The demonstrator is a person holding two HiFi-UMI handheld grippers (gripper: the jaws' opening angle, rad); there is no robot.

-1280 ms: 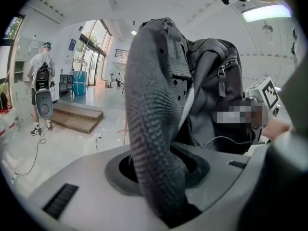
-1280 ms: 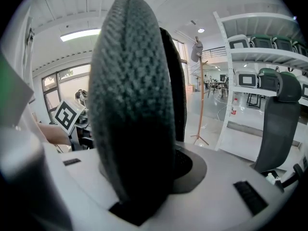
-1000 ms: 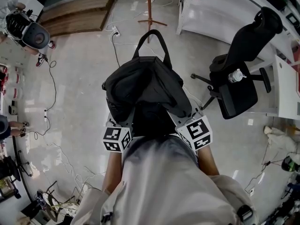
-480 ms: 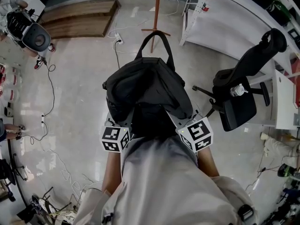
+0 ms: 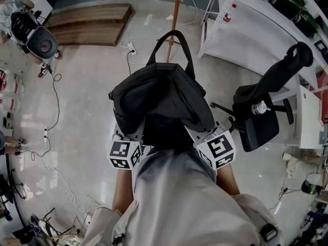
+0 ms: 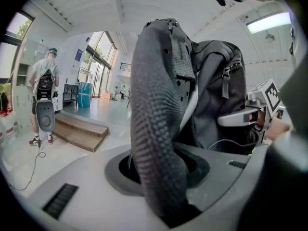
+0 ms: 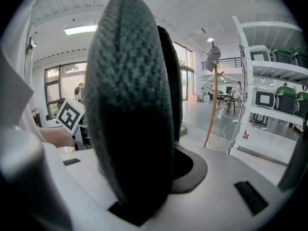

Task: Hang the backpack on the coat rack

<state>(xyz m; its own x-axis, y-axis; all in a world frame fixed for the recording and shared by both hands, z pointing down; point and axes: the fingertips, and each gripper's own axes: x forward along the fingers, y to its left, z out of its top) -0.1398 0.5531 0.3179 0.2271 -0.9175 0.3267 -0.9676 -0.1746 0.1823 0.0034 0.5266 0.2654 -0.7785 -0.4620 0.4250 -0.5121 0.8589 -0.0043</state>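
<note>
Backpack [image 5: 159,99], left gripper [image 5: 127,140] jaws clamping one padded strap [image 6: 156,129], right gripper [image 5: 205,137] another

backpack [image 5: 161,99]: black/dk grey, soft, bulky, zip pocket on side. Held up off floor right in front of person, top carry loop [image 5: 170,47] pointing fwd toward rack. 2 padded mesh shoulder straps: one strap [image 6: 156,129] clamped in left gripper [image 6: 166,191], other [image 7: 130,109] clamped in right gripper [image 7: 139,191]. coat rack [image 5: 177,6]: thin orange-brown wood pole, upright on floor, just beyond the loop in head view, apart from bag. Pegs near top [image 7: 215,73]. Bag not hung yet.
</note>
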